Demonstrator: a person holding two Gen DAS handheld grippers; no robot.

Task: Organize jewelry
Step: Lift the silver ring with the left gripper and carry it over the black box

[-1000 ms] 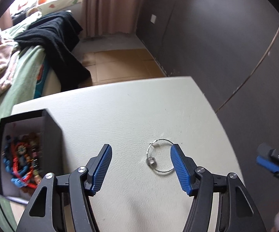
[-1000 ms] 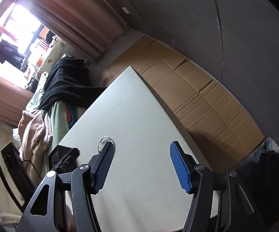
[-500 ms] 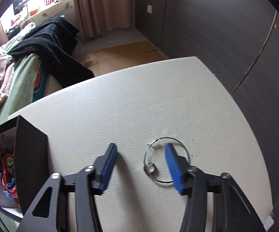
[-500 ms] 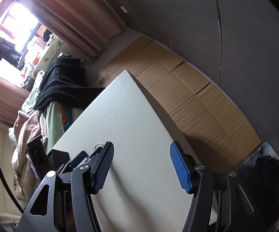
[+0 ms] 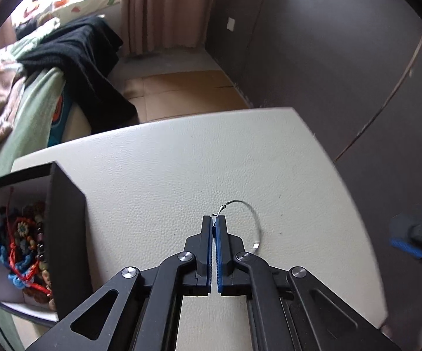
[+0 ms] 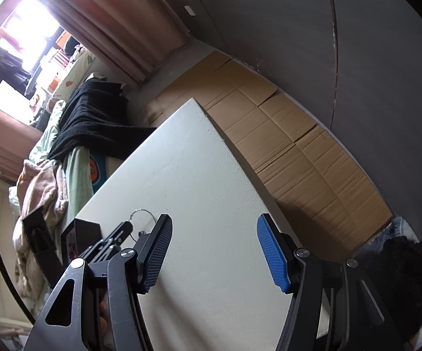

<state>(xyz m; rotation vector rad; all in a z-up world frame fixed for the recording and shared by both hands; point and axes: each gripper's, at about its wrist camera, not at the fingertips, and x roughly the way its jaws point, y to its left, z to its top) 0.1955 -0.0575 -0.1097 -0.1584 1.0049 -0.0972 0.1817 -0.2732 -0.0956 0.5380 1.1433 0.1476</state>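
The left tool point(image 5: 214, 219), pinched shut on the thin wire bangle point(image 5: 250, 222) right of the black box point(image 5: 65, 228), could lose it in transit, while the right tool point(image 6: 214, 251) gapes idle.

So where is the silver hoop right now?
In the left wrist view the silver hoop lies on the white table, pinched by the left gripper, right of the black box.

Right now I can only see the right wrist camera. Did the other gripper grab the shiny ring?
Observer: Yes. The left gripper is shut on the silver ring, pinching it near the clasp.
Operator: What's inside the black box?
Observer: The black box is open on top, with red, blue and beaded bracelets piled inside.
Operator: Which way is the box?
Observer: It stands to the left of the left gripper, apart from the ring.
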